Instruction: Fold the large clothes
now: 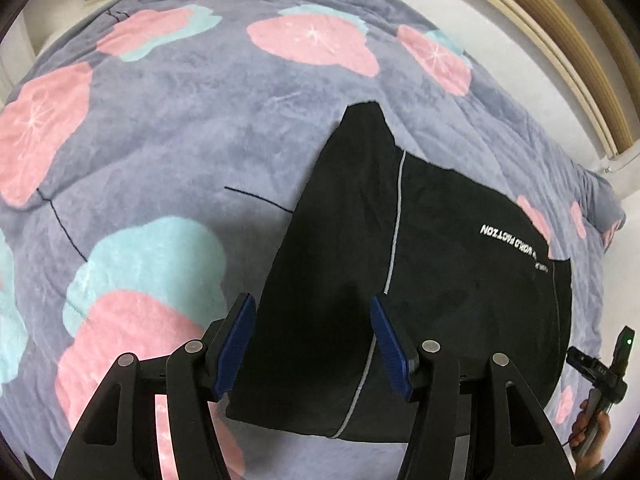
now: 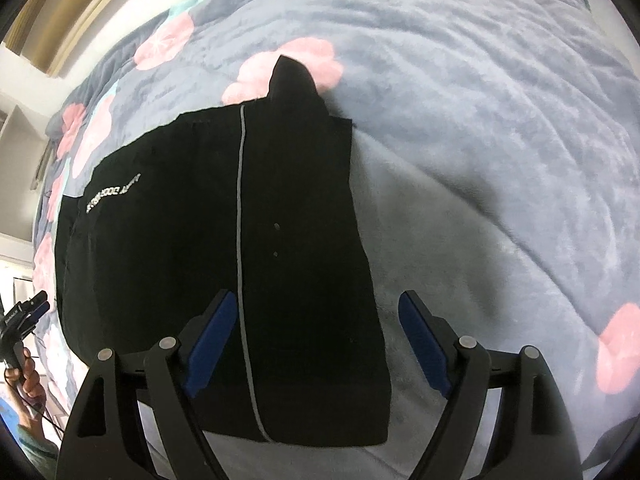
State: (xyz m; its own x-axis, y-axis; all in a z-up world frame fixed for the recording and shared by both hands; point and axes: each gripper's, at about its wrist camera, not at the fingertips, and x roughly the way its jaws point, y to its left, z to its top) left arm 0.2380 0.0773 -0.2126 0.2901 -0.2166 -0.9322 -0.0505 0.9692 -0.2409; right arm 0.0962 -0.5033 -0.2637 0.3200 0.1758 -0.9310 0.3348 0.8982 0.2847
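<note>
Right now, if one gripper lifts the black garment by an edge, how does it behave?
The black garment lies flat and creased on the blanket, so it is probably floppy and will drape, not hold shape. It is folded in layers, so they may slide apart. It looks like light fabric.

From my left claw's camera, white lettering on the black garment (image 1: 440,264) reads upside-down "WORLD FACTION"; my right view's print is illegible.

Black fabric garment with grey piping and white lettering (image 1: 420,280) seen laid flat on grey plush blanket with pink and teal blotches (image 1: 180,128). Left gripper (image 1: 312,344) held above garment's near edge, 2 blue-padded fingers (image 1: 236,344) spread apart, nothing gripped. Right gripper (image 1: 600,368) seen at far right edge.
</note>
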